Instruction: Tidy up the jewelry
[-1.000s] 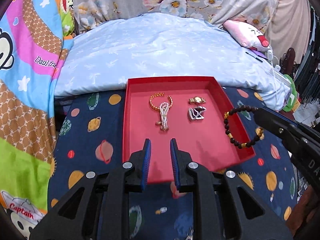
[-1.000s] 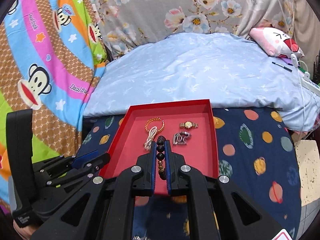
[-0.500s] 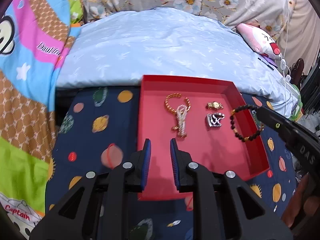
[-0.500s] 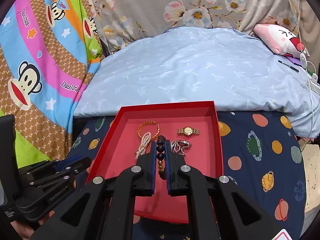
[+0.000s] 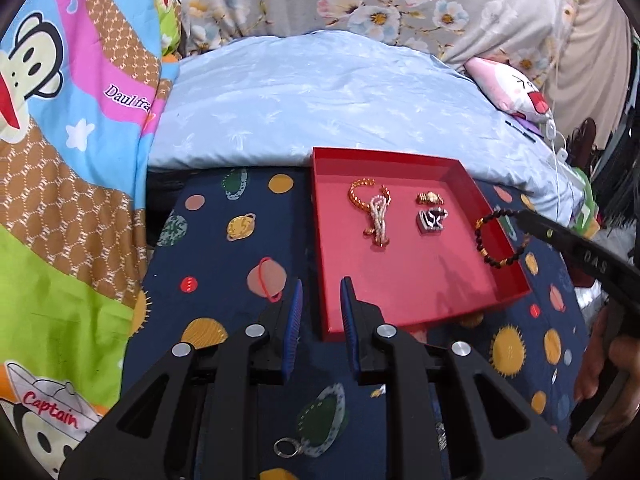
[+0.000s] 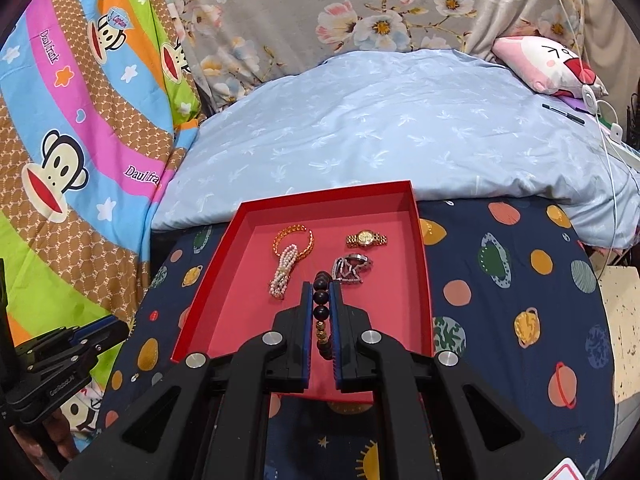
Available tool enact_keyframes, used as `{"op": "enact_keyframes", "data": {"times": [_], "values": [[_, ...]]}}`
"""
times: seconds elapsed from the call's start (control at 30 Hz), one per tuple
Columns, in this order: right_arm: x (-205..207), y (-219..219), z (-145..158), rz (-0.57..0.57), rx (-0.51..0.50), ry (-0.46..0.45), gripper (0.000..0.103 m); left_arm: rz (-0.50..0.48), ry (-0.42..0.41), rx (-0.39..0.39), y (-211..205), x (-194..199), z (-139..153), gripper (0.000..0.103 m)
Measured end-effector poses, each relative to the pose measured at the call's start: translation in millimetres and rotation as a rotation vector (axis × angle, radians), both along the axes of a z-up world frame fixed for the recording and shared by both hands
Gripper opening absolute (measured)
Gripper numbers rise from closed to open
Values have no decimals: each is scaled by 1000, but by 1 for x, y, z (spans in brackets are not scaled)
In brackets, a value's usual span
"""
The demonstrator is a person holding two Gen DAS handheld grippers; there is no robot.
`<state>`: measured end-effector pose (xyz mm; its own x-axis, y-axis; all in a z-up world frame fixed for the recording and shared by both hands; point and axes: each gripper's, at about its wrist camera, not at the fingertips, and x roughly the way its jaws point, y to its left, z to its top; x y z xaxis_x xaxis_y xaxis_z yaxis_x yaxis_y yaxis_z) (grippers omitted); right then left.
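A red tray lies on the planet-print cloth. In it are a gold bangle, a pearl bracelet, a gold watch and a silver watch. My right gripper is shut on a dark beaded bracelet, held above the tray's right side. My left gripper is open and empty over the tray's near left corner.
A light blue quilt rises behind the tray. A monkey-print blanket lies at the left. A pink plush pillow sits far right. A key ring lies on the cloth below my left gripper.
My left gripper has shifted left, off the tray's middle to its near left corner. My right gripper has carried the beaded bracelet further in over the tray.
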<state>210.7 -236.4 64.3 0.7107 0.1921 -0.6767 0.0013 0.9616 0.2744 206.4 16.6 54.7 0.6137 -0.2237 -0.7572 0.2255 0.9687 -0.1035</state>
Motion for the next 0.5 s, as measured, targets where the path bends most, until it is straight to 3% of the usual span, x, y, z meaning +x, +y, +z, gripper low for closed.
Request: {"op": "enact_keyframes", "data": {"times": [0.3,0.5], "values": [[-19,-2,-3,-11,8,7,7,38,68,-21,29,-16,-16,19],[-30,3,-12,-8,22,34,7,49,169,-27,39,-29,-56,35]]}}
